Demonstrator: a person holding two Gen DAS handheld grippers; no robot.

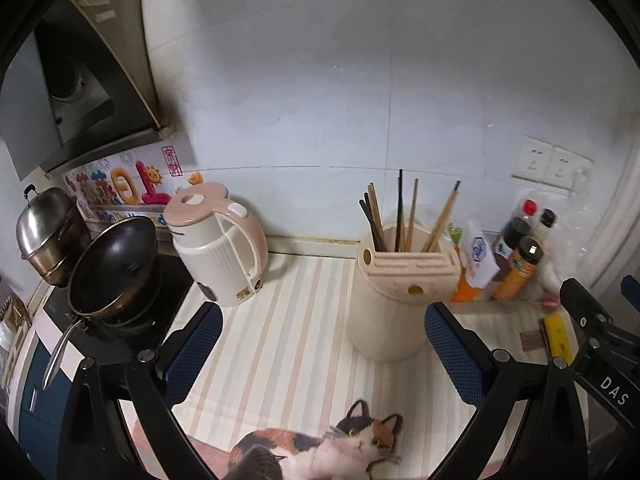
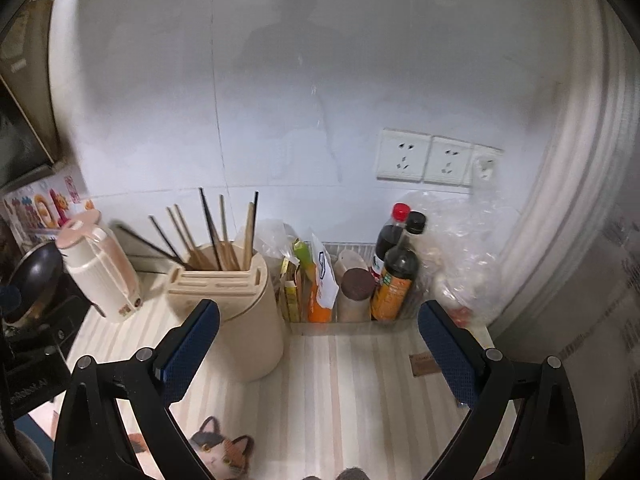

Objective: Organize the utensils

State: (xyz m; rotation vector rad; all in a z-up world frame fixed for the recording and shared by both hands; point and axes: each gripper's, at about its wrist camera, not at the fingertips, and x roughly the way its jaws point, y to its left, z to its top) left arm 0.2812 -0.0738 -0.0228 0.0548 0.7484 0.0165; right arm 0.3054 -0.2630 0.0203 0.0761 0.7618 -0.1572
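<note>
A cream utensil holder (image 1: 392, 300) stands upright on the striped counter, with several wooden and dark chopsticks (image 1: 400, 220) standing in it. It also shows in the right wrist view (image 2: 248, 320), with its chopsticks (image 2: 216, 236). My left gripper (image 1: 324, 344) is open and empty, hovering in front of the holder, its right finger beside the holder's base. My right gripper (image 2: 320, 344) is open and empty, its left finger in front of the holder. The right gripper's body (image 1: 596, 328) shows at the right edge of the left wrist view.
A pink and white kettle (image 1: 220, 244) stands left of the holder, beside a black pan (image 1: 116, 268) and a steel pot (image 1: 48, 232) on the stove. Sauce bottles (image 2: 396, 276) and packets (image 2: 320, 284) sit in a clear tray by the wall. A cat picture (image 1: 344, 444) lies on the mat.
</note>
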